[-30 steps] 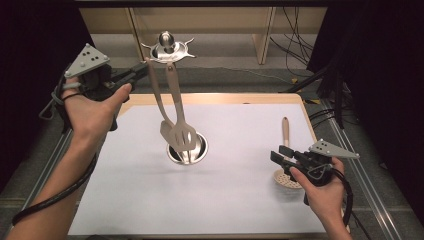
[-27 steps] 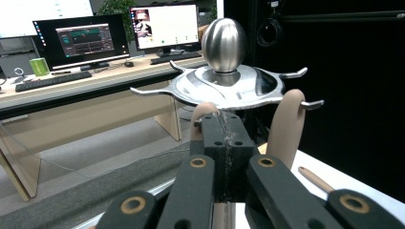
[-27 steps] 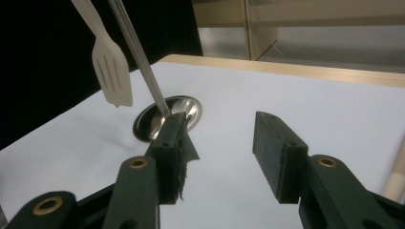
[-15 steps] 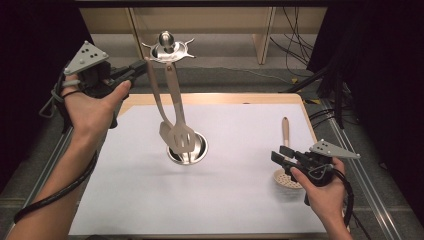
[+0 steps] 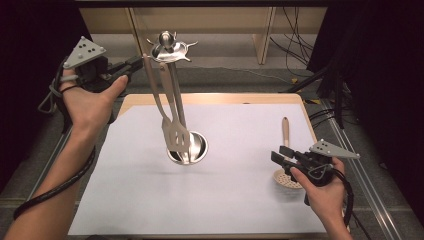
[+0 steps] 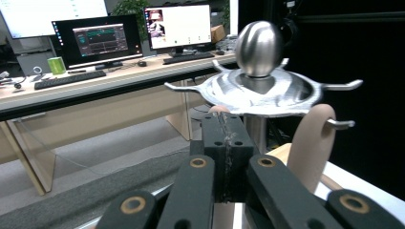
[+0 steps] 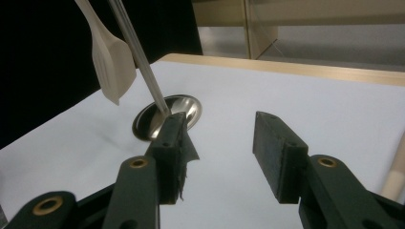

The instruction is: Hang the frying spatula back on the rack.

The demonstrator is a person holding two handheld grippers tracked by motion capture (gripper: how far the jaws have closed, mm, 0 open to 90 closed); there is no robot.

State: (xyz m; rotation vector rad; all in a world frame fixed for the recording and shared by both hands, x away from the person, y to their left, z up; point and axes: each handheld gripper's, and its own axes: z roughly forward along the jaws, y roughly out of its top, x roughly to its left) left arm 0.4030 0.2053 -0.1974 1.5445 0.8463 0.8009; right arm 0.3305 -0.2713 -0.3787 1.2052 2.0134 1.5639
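A metal utensil stand rises from its round base at mid-table. A slotted spatula with a wooden handle hangs beside its pole. My left gripper is raised at the far left, its tips right by the top of the handle. In the left gripper view the jaws are pressed shut, the handle stands just right of them, and the stand's crown is behind. My right gripper is open low at the right, beside a wooden-handled skimmer lying on the table. Its own view shows nothing between the jaws.
A white sheet covers the wooden table. Metal rails run along both sides and cables lie on the floor behind. A desk with monitors stands far off in the left gripper view.
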